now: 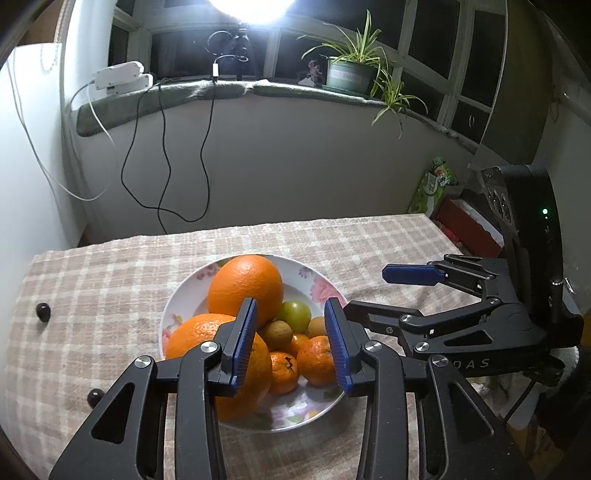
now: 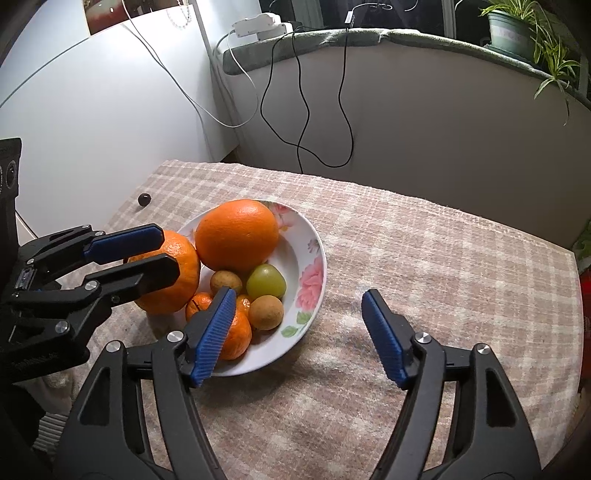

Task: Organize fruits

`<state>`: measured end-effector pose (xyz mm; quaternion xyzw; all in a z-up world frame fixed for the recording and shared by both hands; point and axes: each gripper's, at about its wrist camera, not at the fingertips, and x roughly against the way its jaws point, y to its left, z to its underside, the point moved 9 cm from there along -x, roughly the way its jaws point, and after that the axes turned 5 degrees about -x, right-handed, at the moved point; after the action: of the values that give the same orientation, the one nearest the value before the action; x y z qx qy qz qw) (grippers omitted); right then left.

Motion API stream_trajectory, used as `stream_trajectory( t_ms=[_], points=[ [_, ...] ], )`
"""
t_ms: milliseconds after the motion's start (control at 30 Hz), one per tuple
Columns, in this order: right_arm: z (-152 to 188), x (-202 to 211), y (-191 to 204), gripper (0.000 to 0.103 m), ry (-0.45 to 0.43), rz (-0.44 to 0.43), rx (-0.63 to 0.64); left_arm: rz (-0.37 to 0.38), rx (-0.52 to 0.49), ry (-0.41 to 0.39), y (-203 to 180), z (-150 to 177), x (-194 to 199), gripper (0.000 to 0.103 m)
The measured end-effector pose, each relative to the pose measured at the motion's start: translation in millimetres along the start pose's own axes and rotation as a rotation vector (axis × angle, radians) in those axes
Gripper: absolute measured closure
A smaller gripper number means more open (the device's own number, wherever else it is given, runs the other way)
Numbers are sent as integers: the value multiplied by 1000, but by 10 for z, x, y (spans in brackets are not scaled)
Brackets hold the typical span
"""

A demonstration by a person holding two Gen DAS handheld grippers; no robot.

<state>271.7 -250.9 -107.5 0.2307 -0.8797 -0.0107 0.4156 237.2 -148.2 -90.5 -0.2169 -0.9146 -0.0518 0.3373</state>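
While your left gripper hovers with jaws apart and empty over the near side of the floral plate, the piled fruit lies just beyond its pads. Your right gripper stands wide, empty, with the plate at its left finger. Only the left view shows a second dark berry near-left on the desk.

A bright lamp is being seen glaring at the top centre of the frame, washing out the dark window panes behind it. A potted plant is being carried by the grey-padded sill at upper right. Black cables are being draped down the pale wall. The table is being covered by a checked cloth at lower centre.
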Motion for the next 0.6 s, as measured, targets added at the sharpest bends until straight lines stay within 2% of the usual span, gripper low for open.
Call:
stream_trajectory(
  t_ms=[67,200,300,400,600],
  points=[
    [2,34,4,30,-9,2,-6,-5,1,-8,4,-8,35,58],
    [-25,114,-11,30,-44,6,-35,-12,-1,-25,12,-24,124,57],
    [-47,172,-19,30,-68,9,-50,-19,-4,-36,26,-29,185,50],
    [-70,214,-6,30,-86,6,-60,-28,-5,-47,56,-32,249,49],
    [-91,270,99,29,-114,7,-56,-55,-2,-66,142,-28,354,33]
  ],
)
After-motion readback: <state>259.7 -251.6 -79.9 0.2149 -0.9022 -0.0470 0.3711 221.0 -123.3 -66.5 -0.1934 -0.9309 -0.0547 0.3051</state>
